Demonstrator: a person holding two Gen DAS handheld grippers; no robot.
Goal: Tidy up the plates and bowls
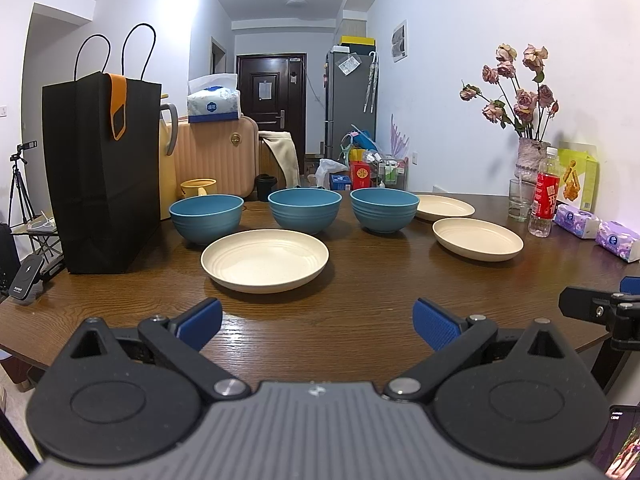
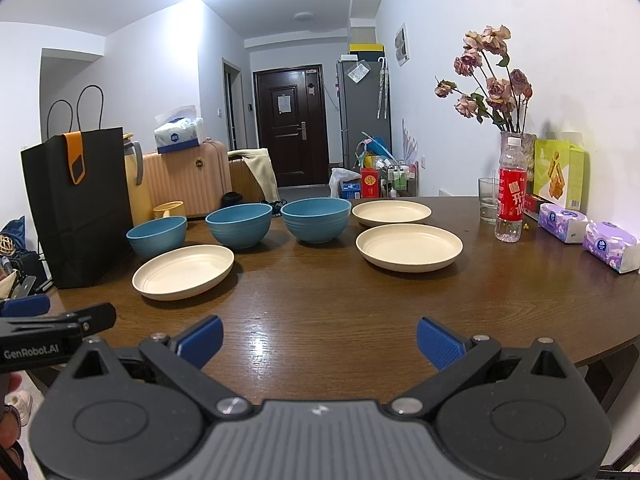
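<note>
Three blue bowls stand in a row across the wooden table (image 1: 360,280): left (image 1: 206,218), middle (image 1: 305,210), right (image 1: 384,209). Three cream plates lie around them: one near the front (image 1: 264,260), one at the right (image 1: 478,238), one behind it (image 1: 445,206). My left gripper (image 1: 318,322) is open and empty, low over the table's near edge, short of the front plate. My right gripper (image 2: 319,340) is open and empty, also near the front edge. In the right wrist view the bowls (image 2: 238,226) and plates (image 2: 409,246) lie ahead.
A black paper bag (image 1: 102,172) stands at the table's left. A vase of dried roses (image 1: 530,160), a glass (image 1: 520,200), a red-labelled bottle (image 1: 544,196), a snack box (image 1: 578,180) and tissue packs (image 1: 616,240) line the right side by the wall. Suitcases (image 1: 216,156) stand behind.
</note>
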